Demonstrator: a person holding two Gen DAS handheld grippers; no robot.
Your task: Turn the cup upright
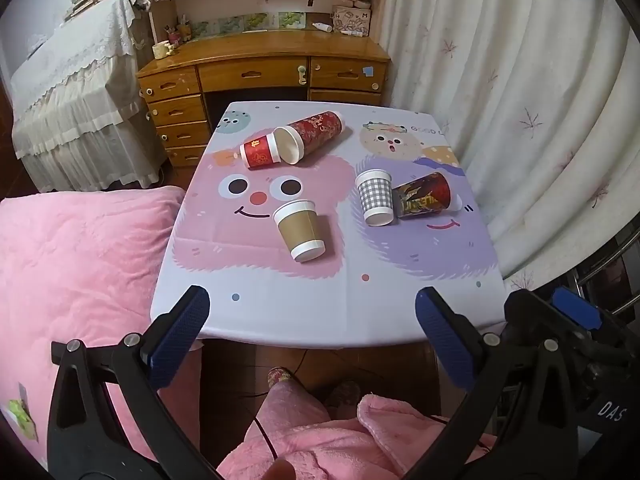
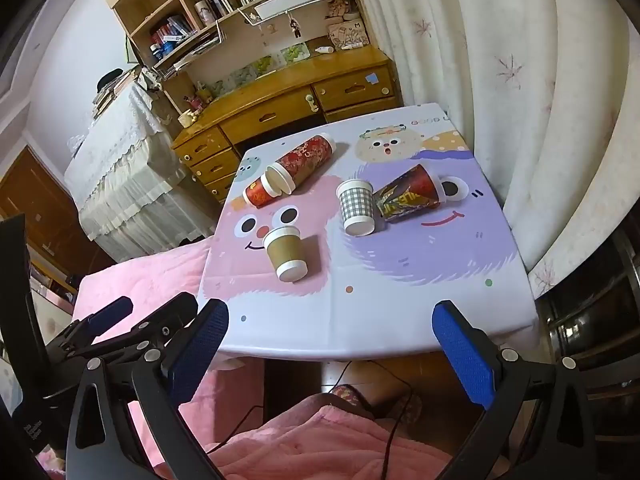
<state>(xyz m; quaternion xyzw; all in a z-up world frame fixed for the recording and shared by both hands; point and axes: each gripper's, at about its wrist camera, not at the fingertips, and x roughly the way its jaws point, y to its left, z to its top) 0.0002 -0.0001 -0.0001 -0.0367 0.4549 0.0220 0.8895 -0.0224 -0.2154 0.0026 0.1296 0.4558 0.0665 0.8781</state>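
Both grippers are spread wide and hold nothing, each hanging off the near edge of the worktop.

From the left wrist, the left gripper (image 1: 312, 312) shows 2 blue-padded fingers far apart, with the right gripper (image 1: 576, 312) just beside it at the right edge. On the worktop (image 1: 320, 308), covered by a cartoon-face cloth, lie 5 paper cups, all on their sides. The brown cup (image 1: 301, 230) is nearest, on the pink face, its mouth pointing away. To the right, the checked cup (image 1: 375, 197) lies touching the dark printed cup (image 1: 425, 196). Farther back, the small red cup (image 1: 260, 152) touches the rim of the tall red cup (image 1: 312, 136). A pink blanket (image 1: 76, 264) lies to the left, and a wooden desk (image 1: 264, 68) stands beyond the worktop.

From the right wrist, the right gripper (image 2: 330, 328) is likewise wide apart, with the left gripper (image 2: 120, 320) low on the left. The brown cup (image 2: 285, 253) lies nearest, the checked cup (image 2: 357, 207) and dark printed cup (image 2: 410, 192) touch to its right, and the small red cup (image 2: 260, 193) and tall red cup (image 2: 305, 158) lie behind. A white curtain (image 2: 540, 120) hangs to the right.
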